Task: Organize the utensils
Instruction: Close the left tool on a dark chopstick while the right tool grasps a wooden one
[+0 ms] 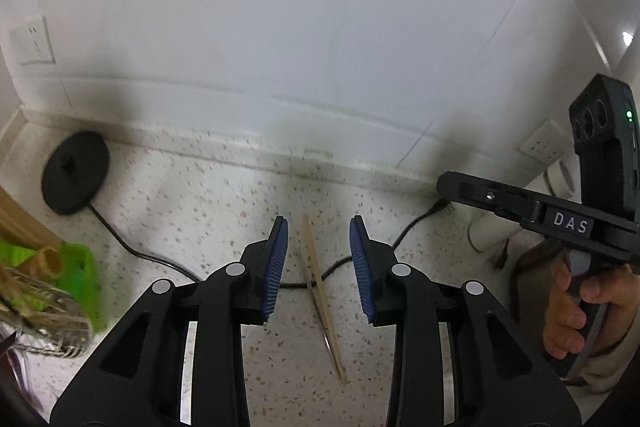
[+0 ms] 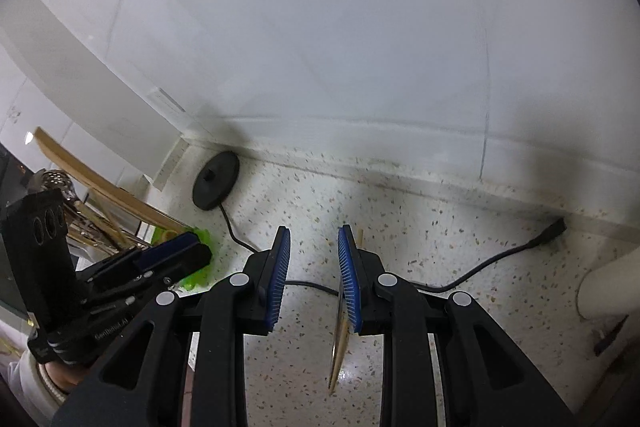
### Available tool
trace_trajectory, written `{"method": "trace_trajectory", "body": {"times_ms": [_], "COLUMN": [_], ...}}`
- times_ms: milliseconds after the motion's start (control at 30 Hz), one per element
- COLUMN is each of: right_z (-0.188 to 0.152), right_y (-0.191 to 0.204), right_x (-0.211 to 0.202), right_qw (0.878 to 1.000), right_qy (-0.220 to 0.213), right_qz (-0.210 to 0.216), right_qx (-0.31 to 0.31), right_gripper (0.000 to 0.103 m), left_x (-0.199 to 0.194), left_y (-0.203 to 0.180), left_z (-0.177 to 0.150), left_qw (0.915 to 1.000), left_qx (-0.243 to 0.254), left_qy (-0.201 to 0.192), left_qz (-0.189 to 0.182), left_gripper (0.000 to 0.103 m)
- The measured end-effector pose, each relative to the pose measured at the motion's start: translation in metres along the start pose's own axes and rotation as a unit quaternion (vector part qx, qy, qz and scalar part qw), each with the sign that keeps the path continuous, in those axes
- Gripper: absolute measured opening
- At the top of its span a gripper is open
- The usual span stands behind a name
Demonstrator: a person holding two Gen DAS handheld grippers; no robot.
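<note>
A pair of chopsticks, one wooden (image 1: pixel 320 283) and one thin metal, lies on the speckled countertop (image 1: pixel 200 195) pointing away from me. My left gripper (image 1: pixel 319 227) is open and hovers over them, one blue pad on each side. My right gripper (image 2: pixel 313 235) is open; the chopsticks (image 2: pixel 339 351) show partly behind its right finger. A green utensil holder (image 1: pixel 76 275) with wooden and metal utensils stands at the left; it also shows in the right wrist view (image 2: pixel 196 259). The right gripper's body (image 1: pixel 560 219) is at the right of the left wrist view.
A black round base (image 1: pixel 76 171) with a black cable (image 1: pixel 132 247) sits at the back left by the white wall. The cable runs under the chopsticks to a plug (image 2: pixel 552 231). White pipes (image 1: pixel 560 179) and a wall socket (image 1: pixel 542 143) are at the right.
</note>
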State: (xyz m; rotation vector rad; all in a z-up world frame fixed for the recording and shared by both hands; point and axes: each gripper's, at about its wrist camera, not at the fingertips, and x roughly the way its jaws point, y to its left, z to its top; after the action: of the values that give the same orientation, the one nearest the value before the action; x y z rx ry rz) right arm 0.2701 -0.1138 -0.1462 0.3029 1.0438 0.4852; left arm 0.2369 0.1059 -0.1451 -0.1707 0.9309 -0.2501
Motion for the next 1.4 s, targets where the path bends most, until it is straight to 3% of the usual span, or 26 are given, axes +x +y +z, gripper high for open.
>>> {"method": "trace_trajectory", "body": {"times_ms": [600, 1167, 1267, 1333, 1400], "right_z": [0.015, 0.007, 0.007, 0.007, 0.007], "right_y": [-0.051, -0.067, -0.066, -0.066, -0.067], "right_x": [0.146, 0.209, 0.211, 0.214, 0.215], "right_qw": [0.987, 0.972, 0.972, 0.971, 0.972], "right_qy": [0.149, 0.213, 0.212, 0.216, 0.216], "right_qz": [-0.004, 0.001, 0.007, 0.006, 0.002], "right_qx": [0.059, 0.096, 0.097, 0.097, 0.097], "right_gripper": [0.022, 0.022, 0.019, 0.012, 0.005], "left_x": [0.137, 0.193, 0.200, 0.202, 0.204], "left_y": [0.030, 0.037, 0.040, 0.043, 0.044], "left_z": [-0.017, -0.032, -0.032, -0.030, -0.028], "left_qw": [0.9910, 0.9843, 0.9835, 0.9830, 0.9823], "left_qx": [-0.036, -0.062, -0.076, -0.083, -0.085], "left_qy": [0.129, 0.165, 0.163, 0.162, 0.166], "left_qz": [-0.006, -0.012, -0.016, -0.018, -0.022], "left_gripper": [0.031, 0.031, 0.028, 0.023, 0.013]}}
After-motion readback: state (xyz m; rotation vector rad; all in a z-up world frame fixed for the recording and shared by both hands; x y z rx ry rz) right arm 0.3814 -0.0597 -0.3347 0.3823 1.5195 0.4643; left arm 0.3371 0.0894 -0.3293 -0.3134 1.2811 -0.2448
